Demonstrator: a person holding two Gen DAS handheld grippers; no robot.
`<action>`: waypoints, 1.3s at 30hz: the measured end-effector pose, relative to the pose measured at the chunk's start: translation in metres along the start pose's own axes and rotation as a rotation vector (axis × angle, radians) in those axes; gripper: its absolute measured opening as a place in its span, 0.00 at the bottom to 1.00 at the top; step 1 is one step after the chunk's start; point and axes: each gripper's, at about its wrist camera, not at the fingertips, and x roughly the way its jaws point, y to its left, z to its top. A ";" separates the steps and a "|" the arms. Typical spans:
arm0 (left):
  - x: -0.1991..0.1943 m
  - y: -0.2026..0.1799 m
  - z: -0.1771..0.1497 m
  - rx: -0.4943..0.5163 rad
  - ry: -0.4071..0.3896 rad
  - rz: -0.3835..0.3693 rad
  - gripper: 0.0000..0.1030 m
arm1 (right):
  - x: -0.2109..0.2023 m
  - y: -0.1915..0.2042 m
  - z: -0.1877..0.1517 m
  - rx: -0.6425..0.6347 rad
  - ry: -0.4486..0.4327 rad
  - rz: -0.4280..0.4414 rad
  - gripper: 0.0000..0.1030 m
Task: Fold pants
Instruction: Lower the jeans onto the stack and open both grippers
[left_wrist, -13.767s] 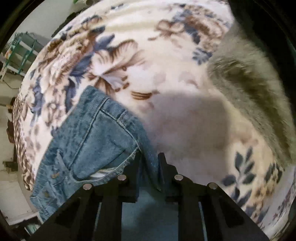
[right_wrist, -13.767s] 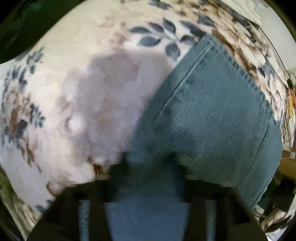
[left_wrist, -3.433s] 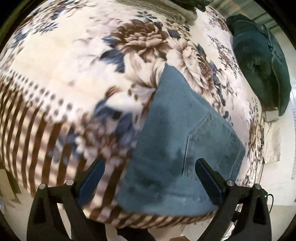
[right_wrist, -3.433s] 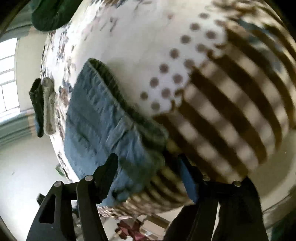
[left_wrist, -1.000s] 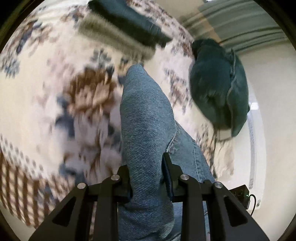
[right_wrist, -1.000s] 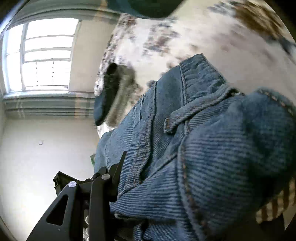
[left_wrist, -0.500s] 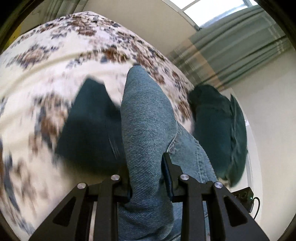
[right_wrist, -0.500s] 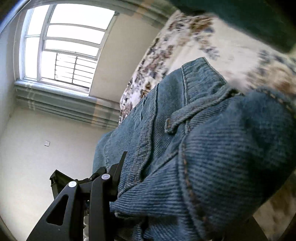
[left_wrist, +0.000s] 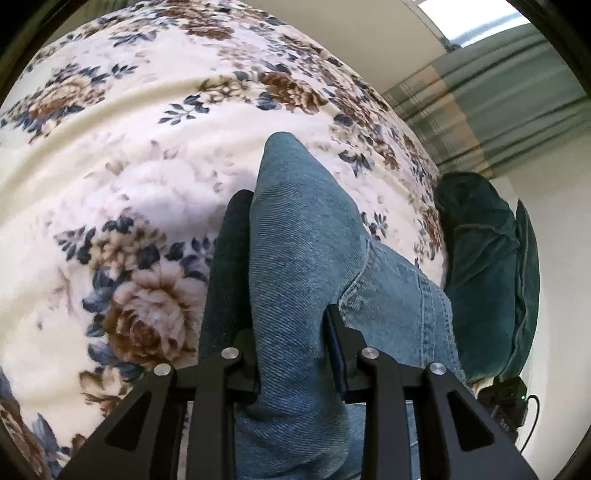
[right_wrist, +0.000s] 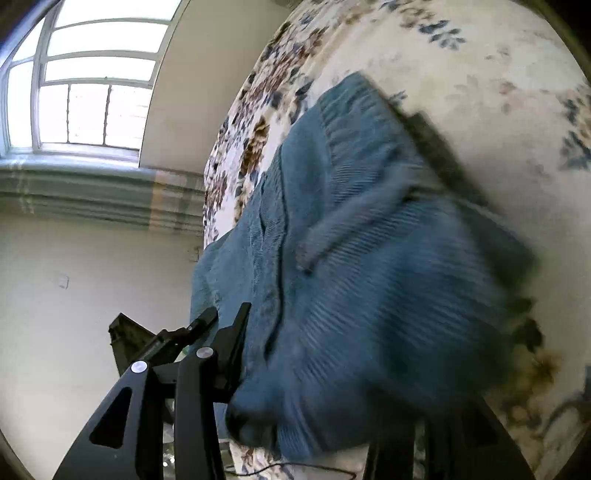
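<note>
Denim pants (left_wrist: 295, 266) carried over the floral blanket (left_wrist: 122, 155) | left gripper (left_wrist: 295, 332) and right gripper (right_wrist: 325, 369) both clamped on them | dark clothes no longer in view; judged a folded bundle nearing set-down

Cream fleece blanket with brown and blue flowers (left_wrist: 147, 155) spreads across the view. Dark green cushion (left_wrist: 484, 273) at its far right edge. Green-and-tan striped curtain (left_wrist: 509, 99) beyond. White-framed barred window (right_wrist: 88, 77) far left, daylight bright. Plain off-white wall (right_wrist: 74, 295) below.
</note>
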 end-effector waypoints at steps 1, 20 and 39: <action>-0.001 0.000 0.000 0.000 0.002 -0.002 0.25 | -0.008 -0.003 -0.003 0.014 -0.018 -0.006 0.44; -0.070 -0.070 -0.053 0.175 -0.102 0.376 0.82 | -0.070 0.063 -0.029 -0.312 -0.074 -0.479 0.75; -0.244 -0.199 -0.189 0.349 -0.303 0.517 0.96 | -0.247 0.199 -0.152 -0.677 -0.323 -0.688 0.99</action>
